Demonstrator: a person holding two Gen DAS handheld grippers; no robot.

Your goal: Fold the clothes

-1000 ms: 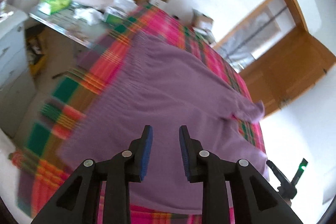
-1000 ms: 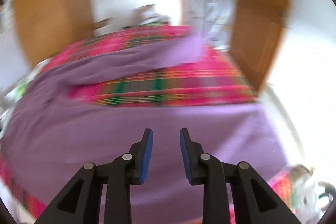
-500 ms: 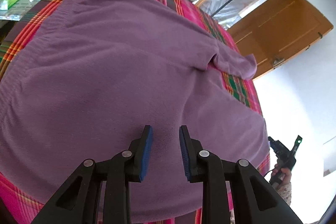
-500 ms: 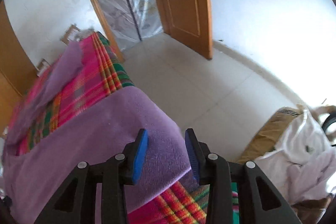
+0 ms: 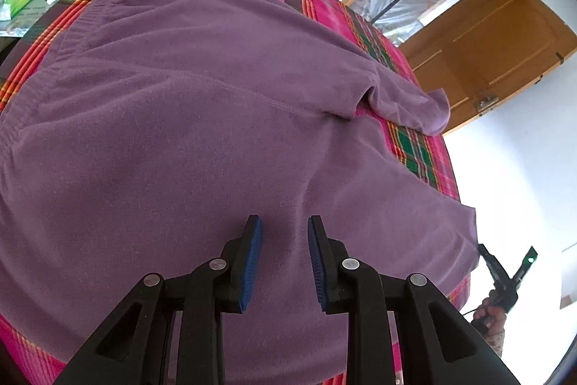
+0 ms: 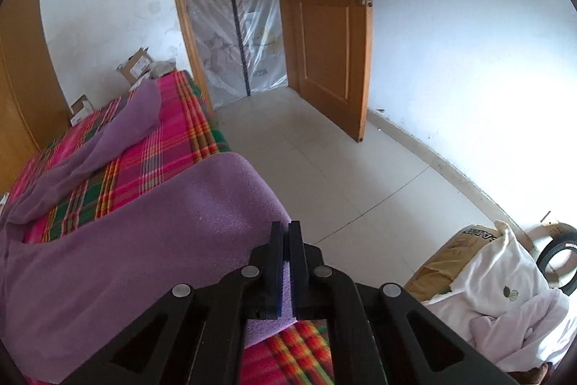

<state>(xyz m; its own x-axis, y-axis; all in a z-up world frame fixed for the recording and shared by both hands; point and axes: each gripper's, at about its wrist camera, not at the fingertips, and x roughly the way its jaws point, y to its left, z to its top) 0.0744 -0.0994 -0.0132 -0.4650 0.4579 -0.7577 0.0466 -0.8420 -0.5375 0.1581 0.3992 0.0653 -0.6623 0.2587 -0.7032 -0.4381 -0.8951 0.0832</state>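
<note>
Only right view shows right claw (image 6: pixel 285 242) pinching sweater (image 6: pixel 144 233) — corner.

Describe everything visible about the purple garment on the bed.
The purple garment looks like soft fleece, with a ribbed band at its far edge and a stitched seam across the middle. It lies spread nearly flat on the plaid blanket, two long sections reaching toward the door side. The right gripper has its jaws shut on one near corner; the left gripper hangs open above the cloth.
</note>
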